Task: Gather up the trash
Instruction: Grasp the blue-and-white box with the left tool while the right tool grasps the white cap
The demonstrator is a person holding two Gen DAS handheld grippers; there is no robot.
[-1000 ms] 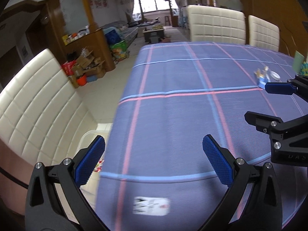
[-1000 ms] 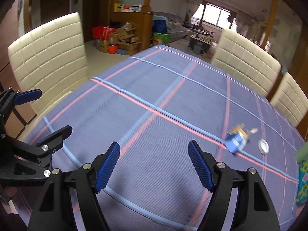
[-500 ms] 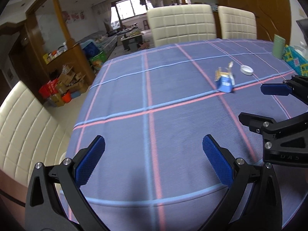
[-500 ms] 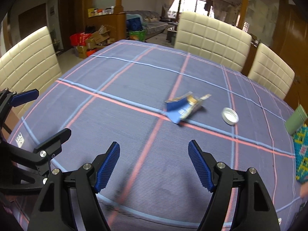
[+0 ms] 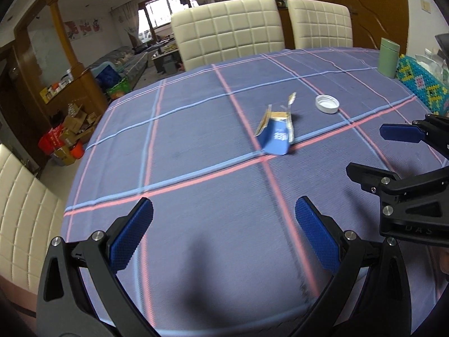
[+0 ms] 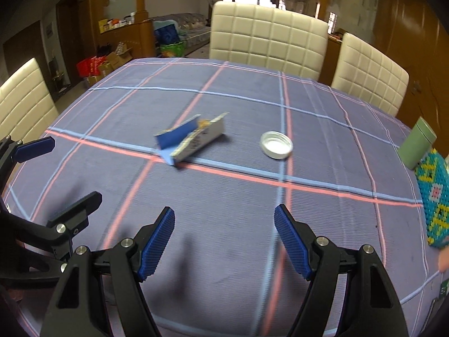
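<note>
A torn blue carton [image 5: 276, 133] lies on the blue plaid tablecloth [image 5: 196, 146] near the middle of the table; it also shows in the right wrist view [image 6: 190, 139]. A white round lid [image 5: 327, 104] lies just right of it, also in the right wrist view [image 6: 276, 144]. My left gripper [image 5: 224, 224] is open and empty, well short of the carton. My right gripper [image 6: 224, 233] is open and empty, also short of the carton and the lid. Each gripper shows at the other view's edge: the right gripper [image 5: 376, 154] and the left gripper [image 6: 67, 171].
A green cylindrical tin [image 6: 416, 143] and a beaded turquoise box [image 6: 435, 196] stand at the table's right edge. Cream padded chairs [image 6: 269, 38] stand at the far side and another chair [image 5: 25, 205] at the left. Boxes [image 5: 70, 137] clutter the floor beyond.
Both grippers have swung to the right, so the carton and lid have come from the right edge towards the middle of both views. Both stay open.
</note>
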